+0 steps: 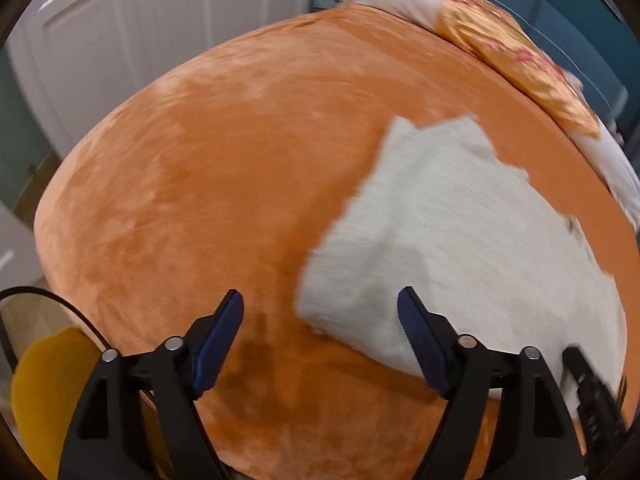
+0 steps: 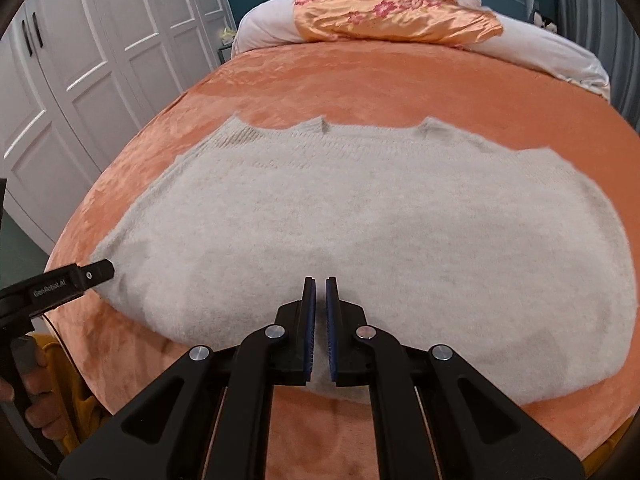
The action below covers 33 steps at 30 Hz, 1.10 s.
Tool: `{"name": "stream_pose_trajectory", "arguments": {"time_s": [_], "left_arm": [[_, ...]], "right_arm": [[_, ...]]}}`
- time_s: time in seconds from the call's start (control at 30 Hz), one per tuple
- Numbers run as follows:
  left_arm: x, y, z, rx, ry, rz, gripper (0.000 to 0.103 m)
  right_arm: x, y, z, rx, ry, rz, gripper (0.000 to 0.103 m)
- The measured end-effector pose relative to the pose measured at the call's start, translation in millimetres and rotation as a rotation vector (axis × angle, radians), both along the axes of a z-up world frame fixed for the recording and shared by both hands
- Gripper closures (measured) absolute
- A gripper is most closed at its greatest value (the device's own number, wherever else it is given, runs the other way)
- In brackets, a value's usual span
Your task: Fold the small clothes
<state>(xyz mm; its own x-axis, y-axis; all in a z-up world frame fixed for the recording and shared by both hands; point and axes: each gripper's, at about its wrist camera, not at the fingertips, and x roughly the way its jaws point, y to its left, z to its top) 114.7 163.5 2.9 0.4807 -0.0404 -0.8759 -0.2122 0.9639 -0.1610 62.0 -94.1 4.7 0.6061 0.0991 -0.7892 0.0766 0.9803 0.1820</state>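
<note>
My left gripper point(image 1: 320, 304), jaws apart, sits nearest the sweater's point(image 2: 360, 220) left hem corner; right gripper point(image 2: 320, 288), jaws nearly together, hovers mid-hem.

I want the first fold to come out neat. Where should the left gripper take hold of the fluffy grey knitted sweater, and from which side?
Grip the fluffy grey knitted sweater at its near-left hem corner, coming from the left over the orange plush bedspread. It lies flat, and the open left gripper is already beside that edge.

The left gripper point(image 1: 320, 320), jaws spread wide, hangs over the orange blanket point(image 1: 200, 180) — a pale fuzzy garment point(image 1: 460, 240), probably a sweater, lies blurred at right.
</note>
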Motion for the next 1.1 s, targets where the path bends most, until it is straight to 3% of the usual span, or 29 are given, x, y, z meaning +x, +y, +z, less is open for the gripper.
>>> {"name": "stream_pose_trajectory", "arguments": {"time_s": [0.13, 0.37, 0.4, 0.43, 0.5, 0.57, 0.77, 0.93, 1.1], "left_arm": [[9.2, 13.6, -19.7, -0.109, 0.055, 0.031, 0.021], [23.9, 5.0, -21.1, -0.188, 0.032, 0.012, 0.022], [27.0, 2.7, -20.8, -0.197, 0.025, 0.002, 0.03], [29.9, 0.7, -20.0, -0.212, 0.019, -0.014, 0.05], [34.7, -3.4, -18.9, -0.283, 0.026, -0.044, 0.08], [35.9, -3.9, -10.2, -0.317, 0.012, -0.046, 0.086], [19.6, -37.8, 75.3, -0.39, -0.167, -0.158, 0.091], [-5.6, -124.8, 151.3, -0.377, -0.317, -0.39, 0.092], [-32.6, -220.4, 177.3, -0.342, -0.362, -0.604, 0.092]], "right_arm": [[4.0, 1.5, -11.6, -0.004, 0.014, -0.004, 0.098], [3.2, 6.0, -14.8, -0.056, -0.003, 0.026, 0.099], [3.3, 6.8, -15.2, -0.055, -0.005, 0.027, 0.099], [3.0, 5.8, -15.3, -0.051, -0.006, 0.028, 0.099], [3.2, 5.0, -15.6, -0.044, -0.009, 0.032, 0.099], [3.0, 5.2, -14.9, -0.038, -0.013, 0.038, 0.099], [-22.8, -1.1, 6.7, -0.003, -0.057, 0.05, 0.092], [-78.3, -24.5, 29.0, -0.001, -0.09, 0.063, 0.089], [-146.6, -68.1, 43.9, 0.037, -0.075, -0.004, 0.088]]}}
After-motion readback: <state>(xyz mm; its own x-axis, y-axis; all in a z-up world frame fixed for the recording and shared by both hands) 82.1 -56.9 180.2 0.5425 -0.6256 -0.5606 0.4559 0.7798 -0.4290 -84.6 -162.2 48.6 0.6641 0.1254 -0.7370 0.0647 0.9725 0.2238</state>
